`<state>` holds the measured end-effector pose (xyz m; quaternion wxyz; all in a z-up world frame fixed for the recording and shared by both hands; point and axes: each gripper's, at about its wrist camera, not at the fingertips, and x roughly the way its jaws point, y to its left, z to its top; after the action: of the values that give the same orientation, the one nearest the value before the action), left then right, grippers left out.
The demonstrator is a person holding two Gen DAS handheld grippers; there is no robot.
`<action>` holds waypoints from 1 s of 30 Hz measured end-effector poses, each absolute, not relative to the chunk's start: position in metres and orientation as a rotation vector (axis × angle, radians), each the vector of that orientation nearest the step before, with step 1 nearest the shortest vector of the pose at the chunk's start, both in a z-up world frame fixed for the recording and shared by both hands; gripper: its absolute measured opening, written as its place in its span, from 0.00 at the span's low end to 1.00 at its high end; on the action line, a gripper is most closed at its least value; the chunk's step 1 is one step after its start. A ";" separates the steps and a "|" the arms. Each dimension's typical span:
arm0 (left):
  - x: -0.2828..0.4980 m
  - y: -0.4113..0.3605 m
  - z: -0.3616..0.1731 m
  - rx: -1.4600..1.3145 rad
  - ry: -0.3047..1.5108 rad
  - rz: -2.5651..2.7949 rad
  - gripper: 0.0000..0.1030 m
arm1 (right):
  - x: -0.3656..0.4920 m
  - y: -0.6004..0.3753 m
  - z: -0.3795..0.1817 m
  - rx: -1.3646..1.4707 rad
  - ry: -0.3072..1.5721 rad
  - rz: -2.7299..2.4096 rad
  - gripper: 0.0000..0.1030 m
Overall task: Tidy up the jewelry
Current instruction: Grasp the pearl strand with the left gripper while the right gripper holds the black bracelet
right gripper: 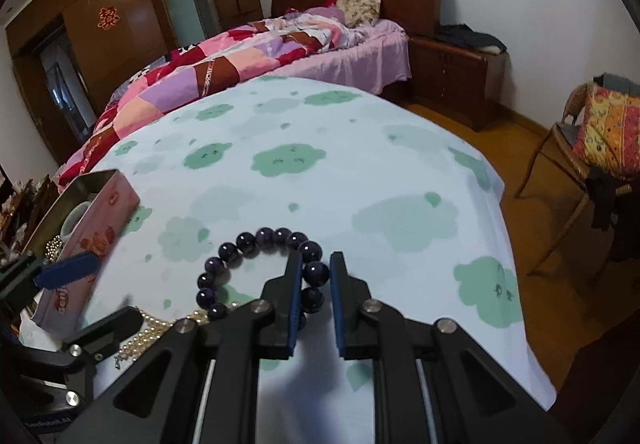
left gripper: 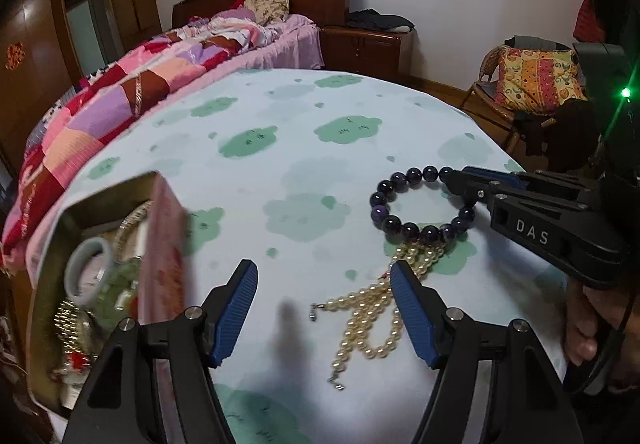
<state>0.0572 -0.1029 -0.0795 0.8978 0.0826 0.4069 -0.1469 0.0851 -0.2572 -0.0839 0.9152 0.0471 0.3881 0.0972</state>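
Observation:
A dark purple bead bracelet (left gripper: 394, 222) lies on the cloud-print tablecloth (left gripper: 280, 148); it also shows in the right wrist view (right gripper: 248, 244). My right gripper (right gripper: 315, 276) is shut on the bracelet's right side, beads between its blue pads; in the left wrist view it (left gripper: 456, 180) reaches in from the right. A pearl necklace (left gripper: 372, 308) lies in loops below the bracelet. My left gripper (left gripper: 324, 276) is open and empty over the cloth, its right finger beside the pearls. A pink tin box (left gripper: 160, 244) at left holds a pale bangle (left gripper: 90, 268) and other jewelry.
The tin box (right gripper: 92, 228) sits at the table's left edge. A bed with a patchwork quilt (right gripper: 224, 64) is behind the table. A wicker chair (right gripper: 592, 148) stands on the wooden floor to the right. The table's right edge (right gripper: 516, 284) drops off close by.

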 end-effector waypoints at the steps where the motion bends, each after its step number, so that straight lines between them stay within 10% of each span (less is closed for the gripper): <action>1: 0.058 -0.104 -0.082 0.167 0.849 -0.307 0.67 | 0.085 -0.259 -0.086 0.103 0.808 0.203 0.16; 26: 0.070 -0.116 -0.101 0.202 0.899 -0.309 0.67 | 0.086 -0.249 -0.091 0.036 0.861 0.229 0.21; 30: 0.072 -0.118 -0.101 0.195 0.909 -0.359 0.46 | 0.084 -0.247 -0.091 0.016 0.855 0.248 0.16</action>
<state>0.0720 -0.1179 -0.1008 0.8783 0.0935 0.4361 -0.1723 0.0838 -0.2467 -0.0908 0.9026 0.0078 0.4134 0.1199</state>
